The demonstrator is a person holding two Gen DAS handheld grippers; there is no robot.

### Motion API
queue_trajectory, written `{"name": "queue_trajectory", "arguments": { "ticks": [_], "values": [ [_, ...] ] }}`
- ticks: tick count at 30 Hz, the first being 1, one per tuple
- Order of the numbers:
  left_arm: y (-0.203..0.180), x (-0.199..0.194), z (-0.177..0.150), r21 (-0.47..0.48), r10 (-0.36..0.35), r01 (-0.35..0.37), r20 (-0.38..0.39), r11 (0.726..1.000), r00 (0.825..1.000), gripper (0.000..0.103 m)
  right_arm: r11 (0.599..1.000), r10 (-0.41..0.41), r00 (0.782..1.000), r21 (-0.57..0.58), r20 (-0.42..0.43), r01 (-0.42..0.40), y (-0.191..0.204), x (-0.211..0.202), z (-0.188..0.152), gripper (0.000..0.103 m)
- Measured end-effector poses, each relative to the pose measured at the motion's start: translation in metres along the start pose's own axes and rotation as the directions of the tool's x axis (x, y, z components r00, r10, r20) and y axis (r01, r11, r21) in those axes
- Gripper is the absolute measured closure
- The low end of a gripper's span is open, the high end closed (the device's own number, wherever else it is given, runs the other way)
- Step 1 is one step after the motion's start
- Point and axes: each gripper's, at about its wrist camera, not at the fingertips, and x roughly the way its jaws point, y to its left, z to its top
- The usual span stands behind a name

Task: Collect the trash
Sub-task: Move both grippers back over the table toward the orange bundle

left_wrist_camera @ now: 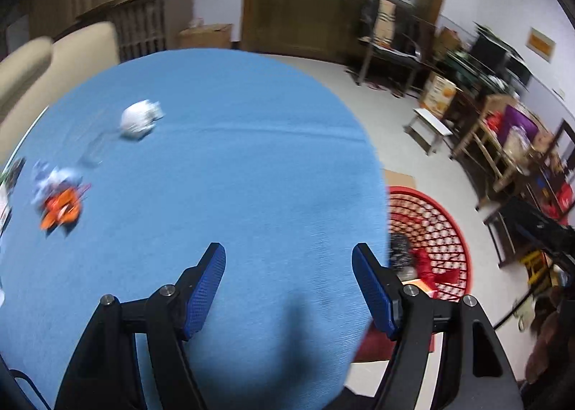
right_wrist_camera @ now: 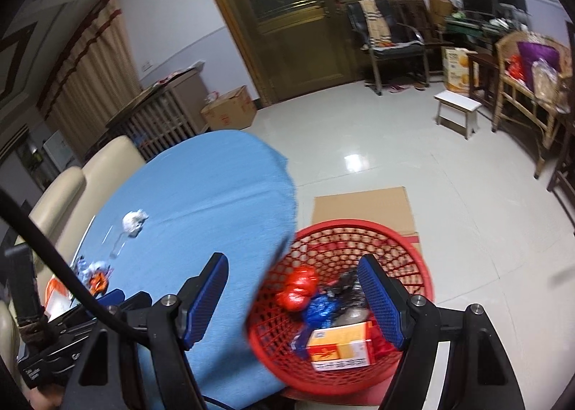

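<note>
A round table covered in a blue cloth (left_wrist_camera: 222, 172) is filling most of the left wrist view and is taking up the lower left of the right wrist view. Beside its right edge, on the pale tiled floor, a red plastic lattice basket (right_wrist_camera: 413, 248) is standing partly on a flat sheet of brown cardboard (right_wrist_camera: 363, 205). Inside the basket an orange and white carton (right_wrist_camera: 339, 347) is lying at the bottom, with a crumpled red wrapper (right_wrist_camera: 298, 287), a blue crinkled wrapper (right_wrist_camera: 320, 309) and a dark bag (right_wrist_camera: 345, 284) just above it.

On the cloth, in the left part of the left wrist frame, a crumpled white paper ball (left_wrist_camera: 140, 118) is sitting apart from a blurred orange and pale heap of wrappers (left_wrist_camera: 59, 201) lower left.

The left gripper (left_wrist_camera: 289, 284) is hanging over bare blue cloth near the table's edge, its blue-padded jaws standing apart with nothing between them. The right gripper (right_wrist_camera: 293, 296) is pointing down across the table edge and the basket rim, its jaws also spread wide and gripping nothing.
</note>
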Motion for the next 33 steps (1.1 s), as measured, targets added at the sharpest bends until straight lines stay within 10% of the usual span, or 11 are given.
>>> {"name": "queue_trajectory", "arguments": {
  "ticks": [33],
  "values": [
    [0.197,-0.048,-0.047,-0.381,0.249,-0.218,0.034,0.899,0.968,0.029,0.939,0.138,0.964,-0.280,-0.227,-0.200,0.140,0.048,-0.061,0.023]
  ]
}}
